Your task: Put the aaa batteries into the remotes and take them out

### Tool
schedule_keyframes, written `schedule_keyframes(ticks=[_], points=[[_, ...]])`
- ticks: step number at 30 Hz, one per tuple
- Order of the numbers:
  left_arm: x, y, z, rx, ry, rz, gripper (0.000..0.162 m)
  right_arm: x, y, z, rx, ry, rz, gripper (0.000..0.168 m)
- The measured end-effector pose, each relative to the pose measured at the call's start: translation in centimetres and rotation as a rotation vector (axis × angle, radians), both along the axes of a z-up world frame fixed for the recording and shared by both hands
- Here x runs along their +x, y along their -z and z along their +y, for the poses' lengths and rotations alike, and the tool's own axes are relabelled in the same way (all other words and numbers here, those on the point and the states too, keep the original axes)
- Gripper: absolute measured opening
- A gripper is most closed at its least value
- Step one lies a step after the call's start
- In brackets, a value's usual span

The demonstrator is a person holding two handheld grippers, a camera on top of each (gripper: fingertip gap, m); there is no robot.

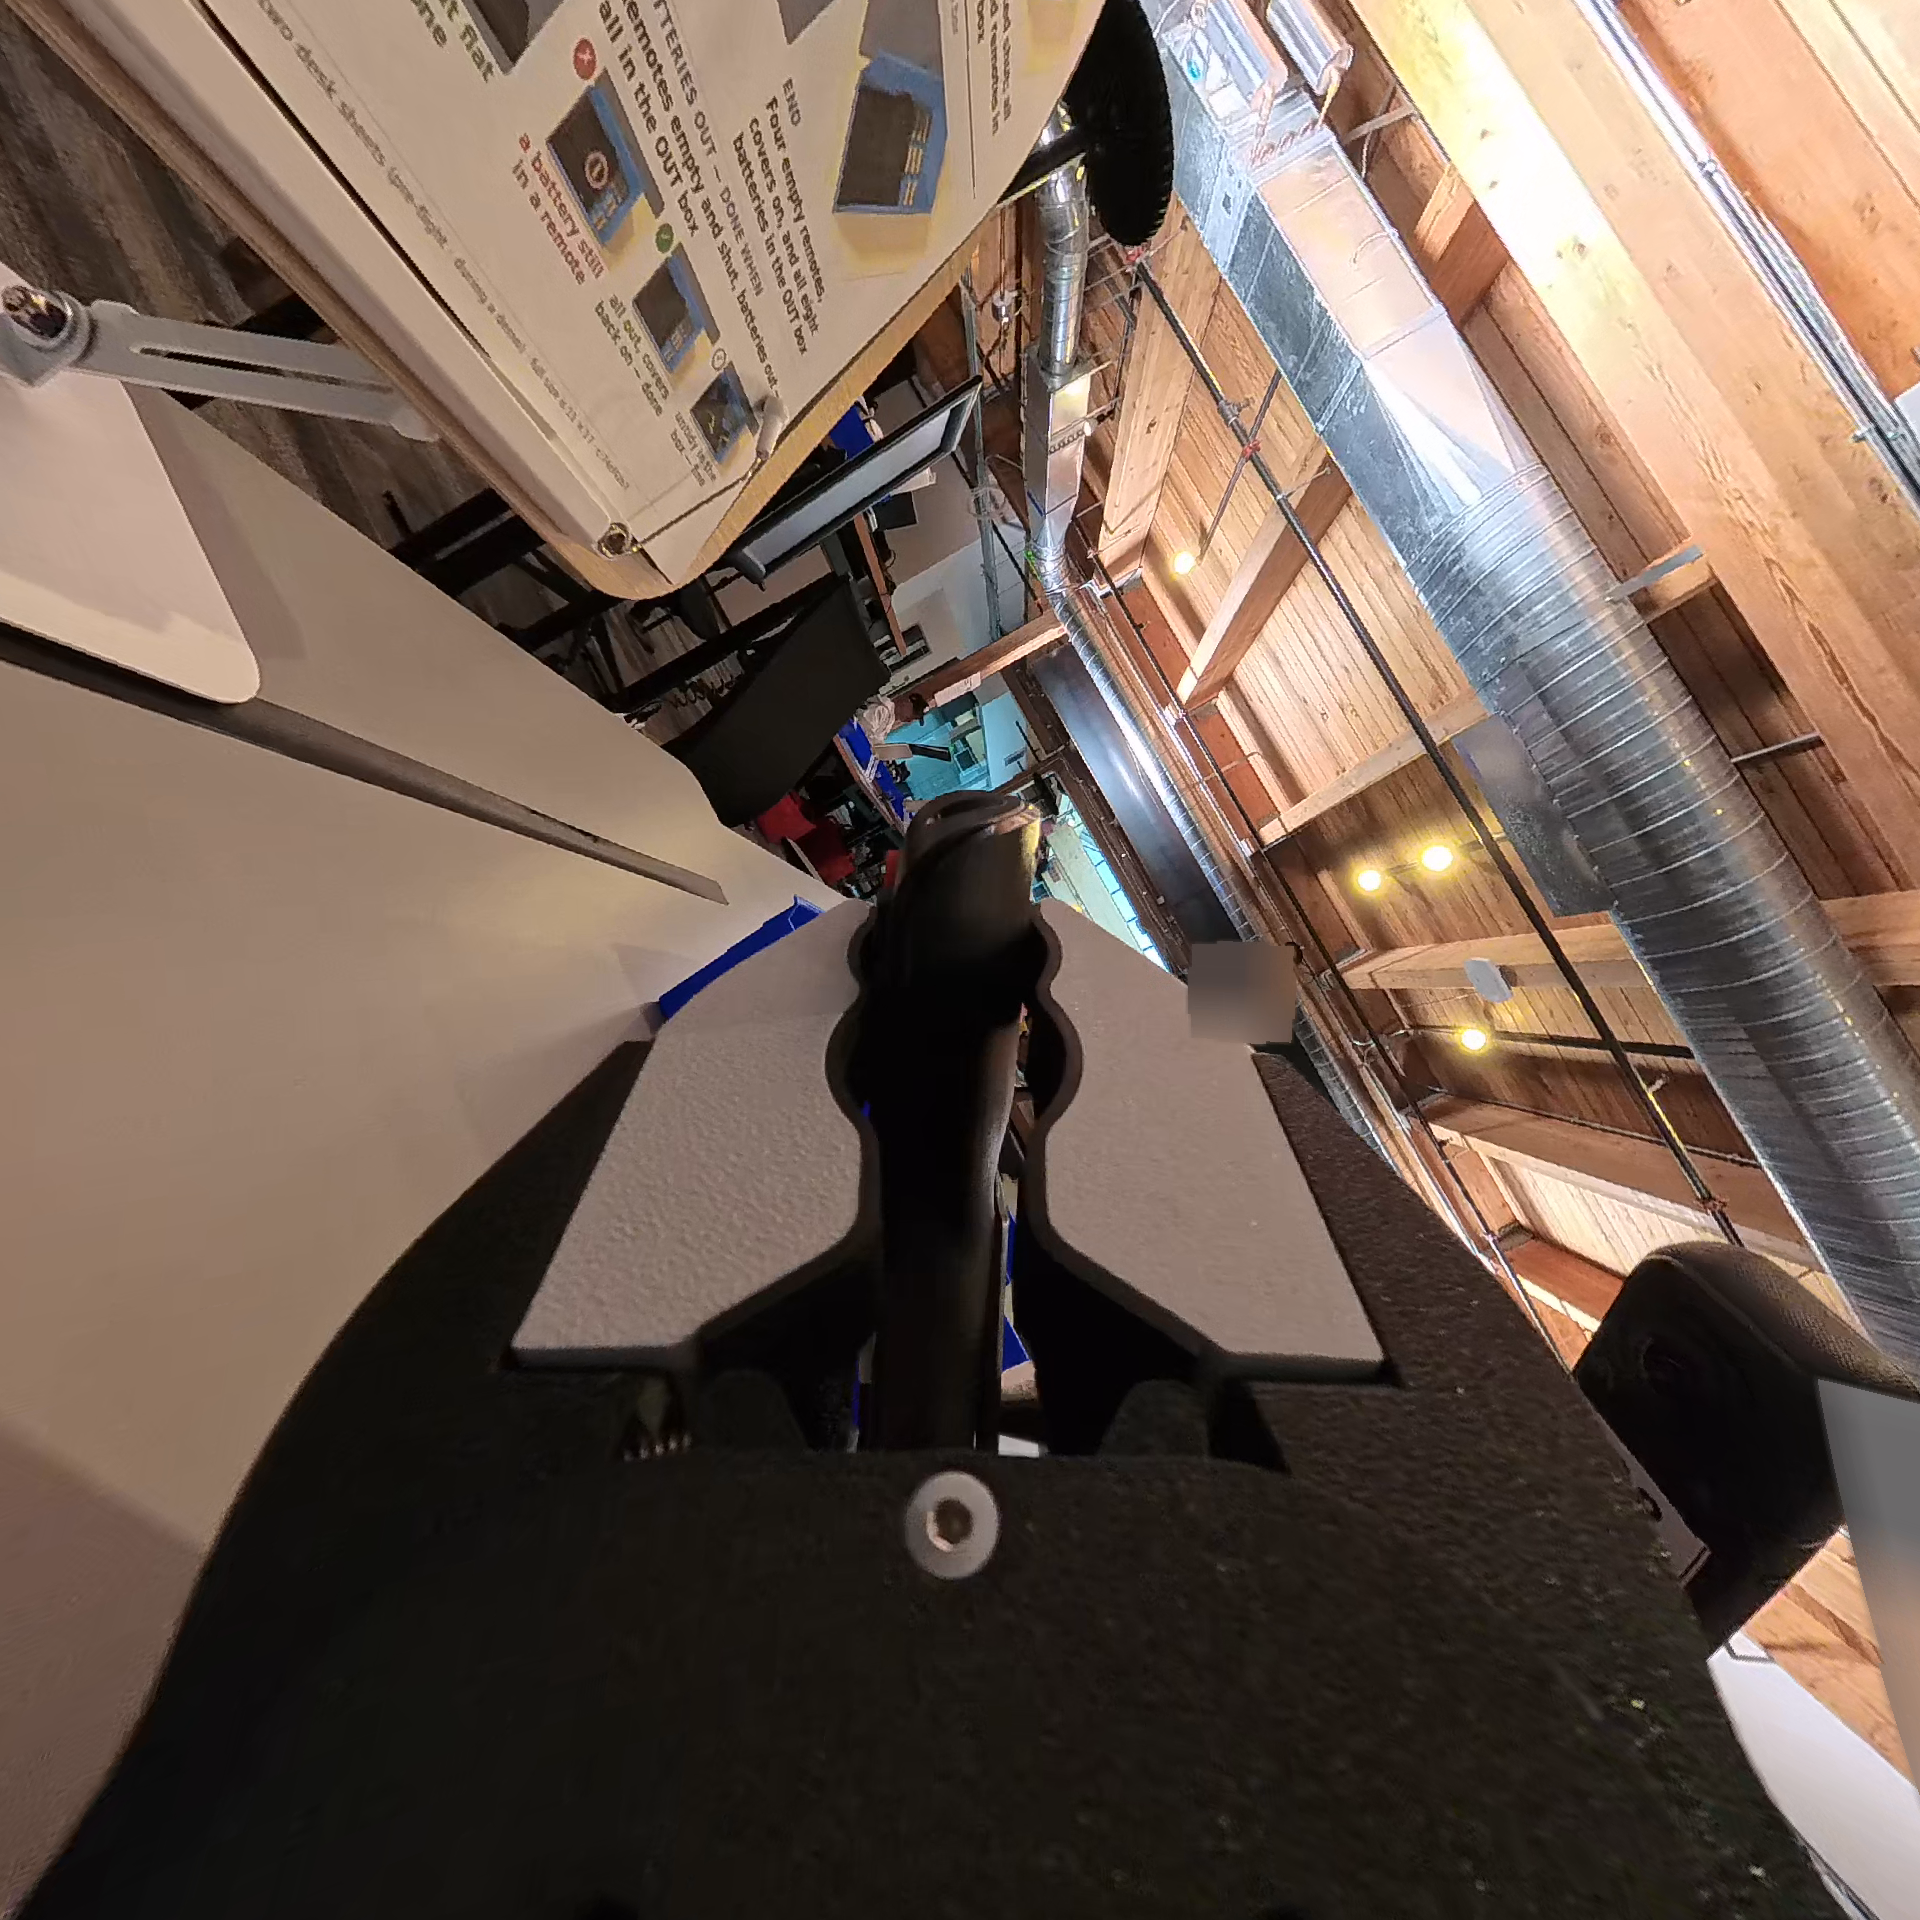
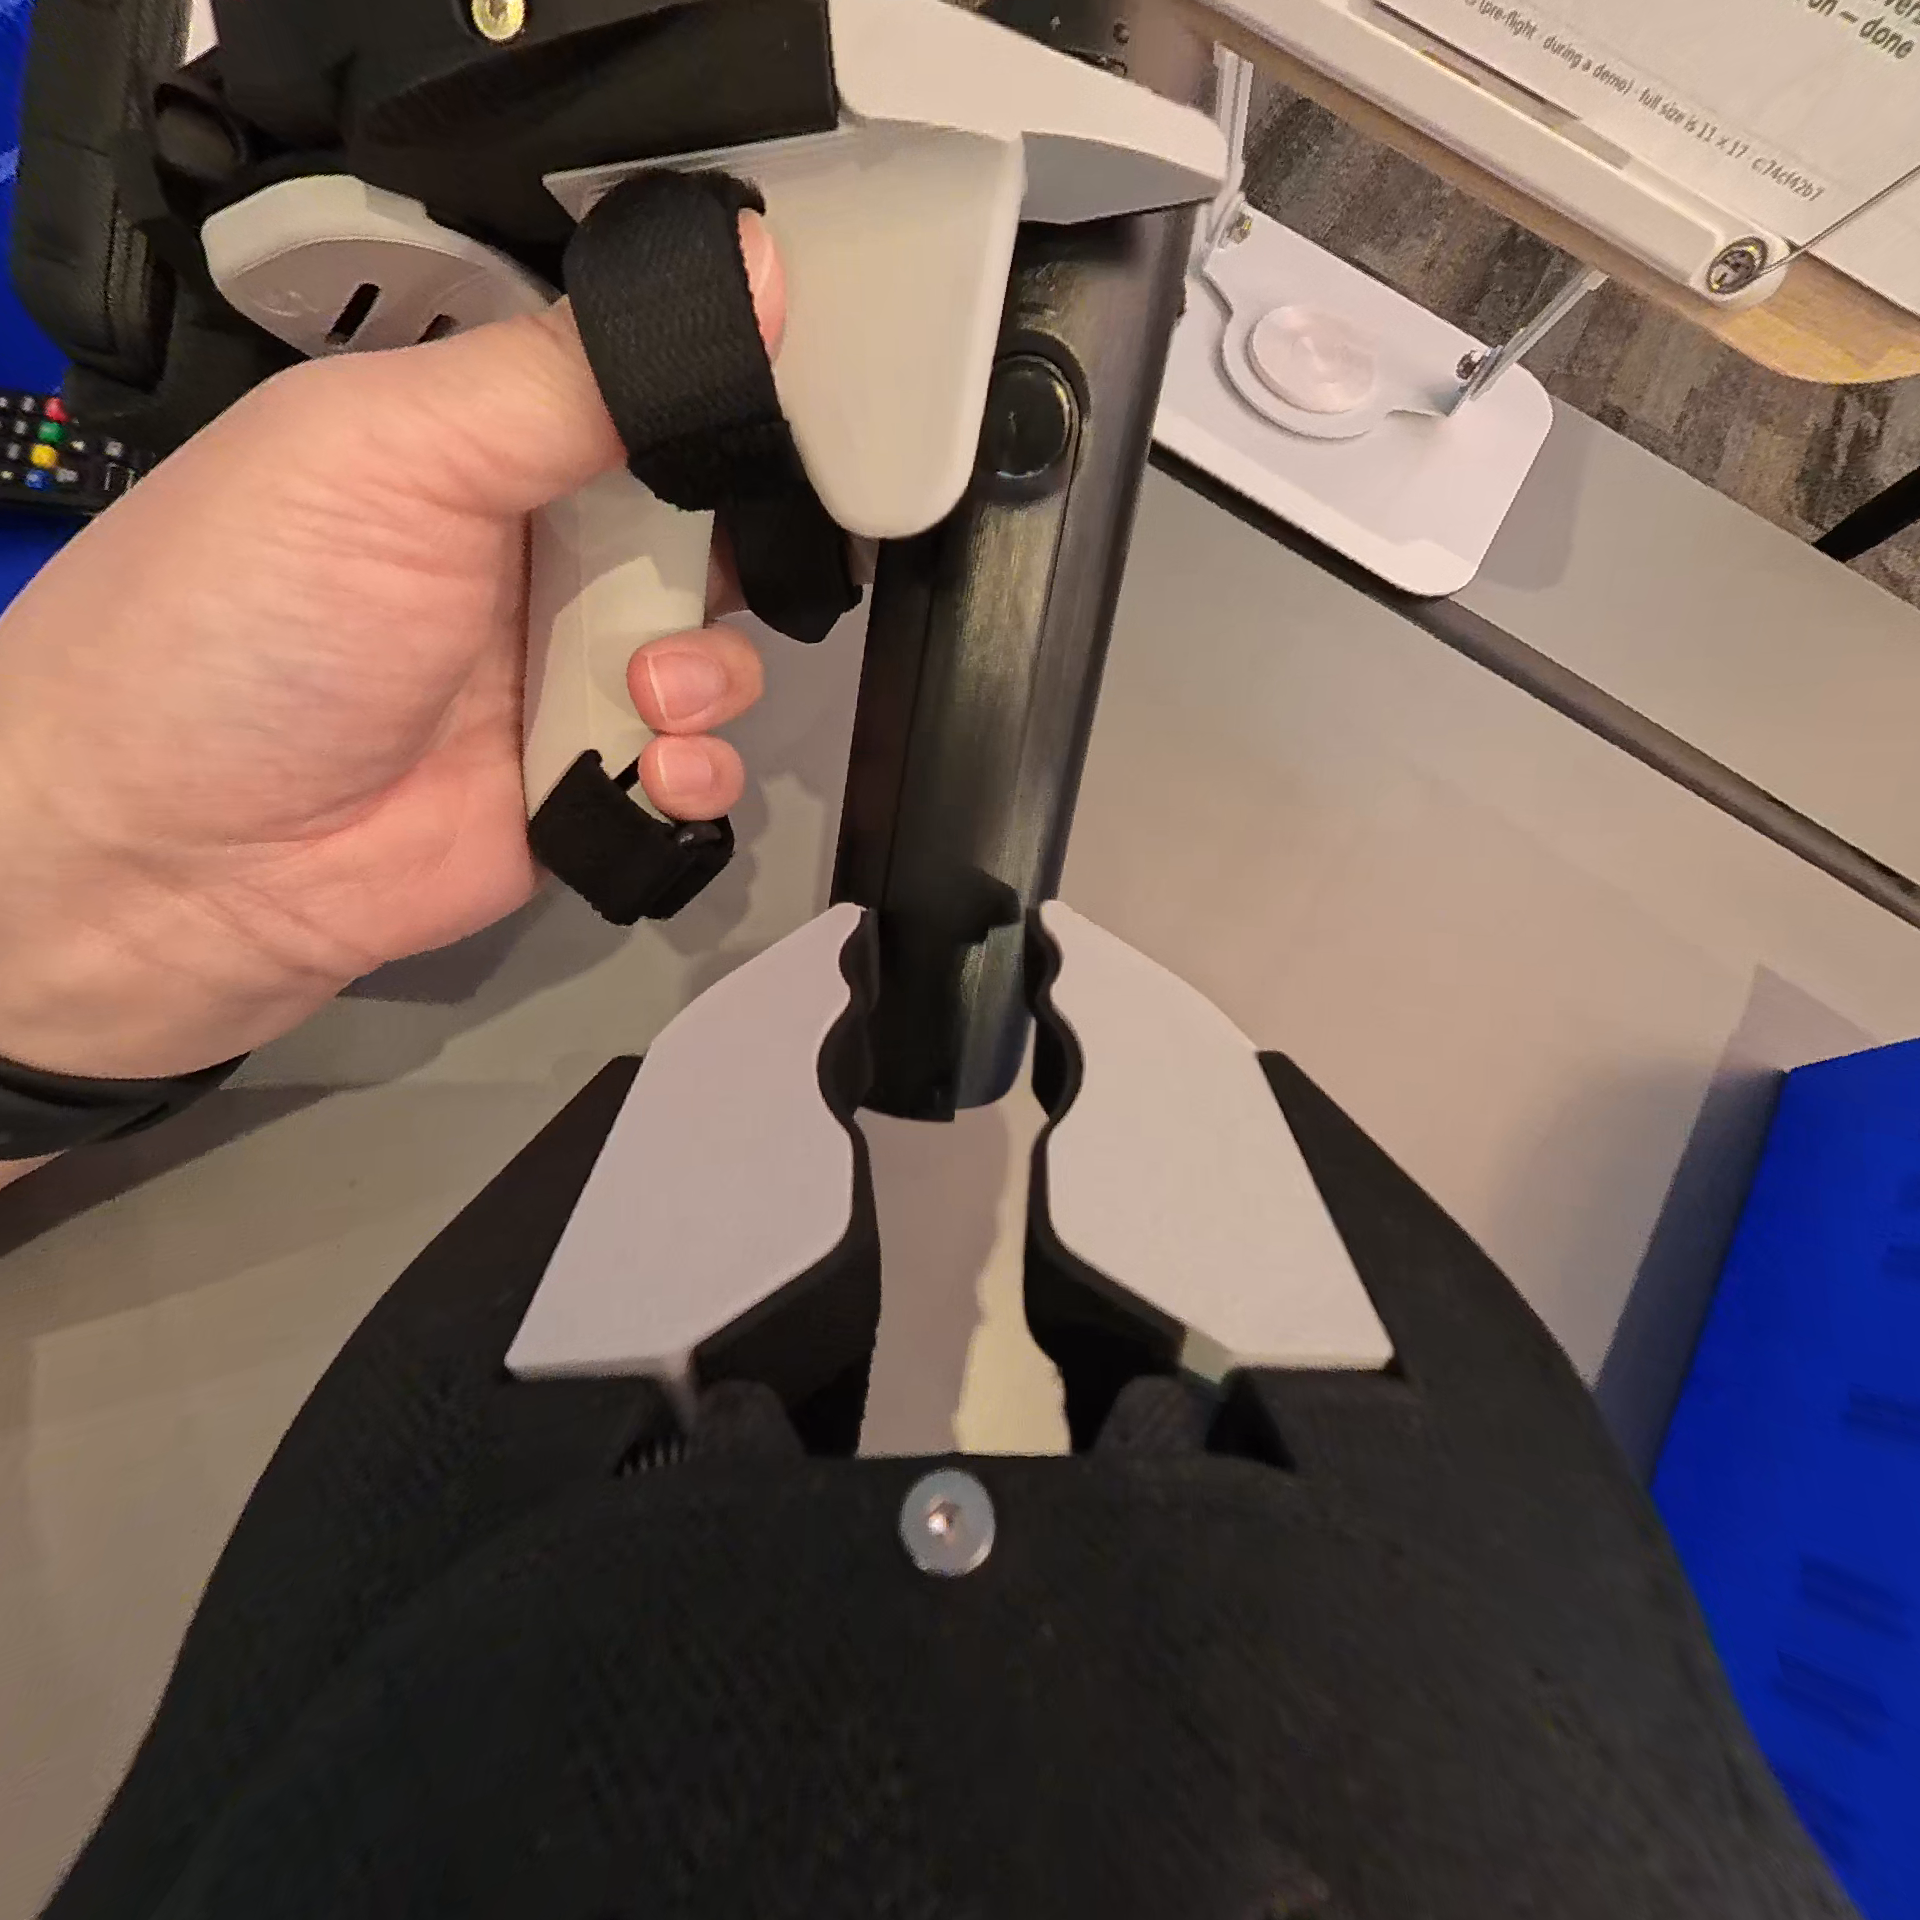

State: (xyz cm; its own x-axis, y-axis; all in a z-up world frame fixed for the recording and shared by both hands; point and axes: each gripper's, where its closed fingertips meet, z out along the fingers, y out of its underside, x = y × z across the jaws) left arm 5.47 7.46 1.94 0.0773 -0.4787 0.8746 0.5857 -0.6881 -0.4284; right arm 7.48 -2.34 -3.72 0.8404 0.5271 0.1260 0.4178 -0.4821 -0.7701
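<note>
Both grippers clamp one long black plastic remote (image 2: 961, 727), held in the air above the grey table (image 2: 1351, 831).

Right gripper (image 2: 951, 997): grey fingers (image 2: 727, 1143) closed on the remote's lower end, remote standing up and away from the camera. Left gripper (image 2: 914, 312) seen past it, a hand (image 2: 260, 675) on its white handle (image 2: 592, 623), its grey finger pressed on the remote's upper part. Left wrist view: left gripper (image 1: 951, 997) closed on the same remote (image 1: 945, 1039), camera tilted up toward wooden ceiling beams and a silver duct (image 1: 1558, 727). Second black remote with coloured buttons (image 2: 62, 457) lies far left of the held remote. Blue bin (image 2: 1787, 1455) low right of it. White stand base (image 2: 1455, 488) and printed instruction board (image 1: 623, 208) beyond it. No batteries visible; cannot tell if any are inside.
</note>
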Motion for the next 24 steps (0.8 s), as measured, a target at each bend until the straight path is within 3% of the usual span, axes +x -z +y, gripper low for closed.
schedule_keyframes(ticks=[5, 11, 15, 19, 24], points=[[-0.1, 0.0, 0.0, -0.015, 0.008, -0.006, 0.024, 0.5, -1.2, -1.0, 0.008, -0.047, 0.092, 0.036], [0.9, 0.0, -0.8, -0.047, 0.087, -0.006, 0.024, 2.4, -2.8, 0.0, -0.104, -0.181, 0.516, 0.049], [2.2, -0.3, -1.9, -0.051, 0.173, 0.003, 0.024, 1.4, -1.9, -0.2, -0.324, -0.316, 0.775, 0.063], [2.9, -0.6, -2.7, -0.04, 0.219, 0.008, 0.024, -0.1, -1.4, -1.3, -0.493, -0.43, 0.916, 0.063], [3.6, -0.5, -3.1, -0.031, 0.251, 0.018, 0.024, -1.2, -0.2, -2.3, -0.588, -0.5, 0.932, 0.051]])
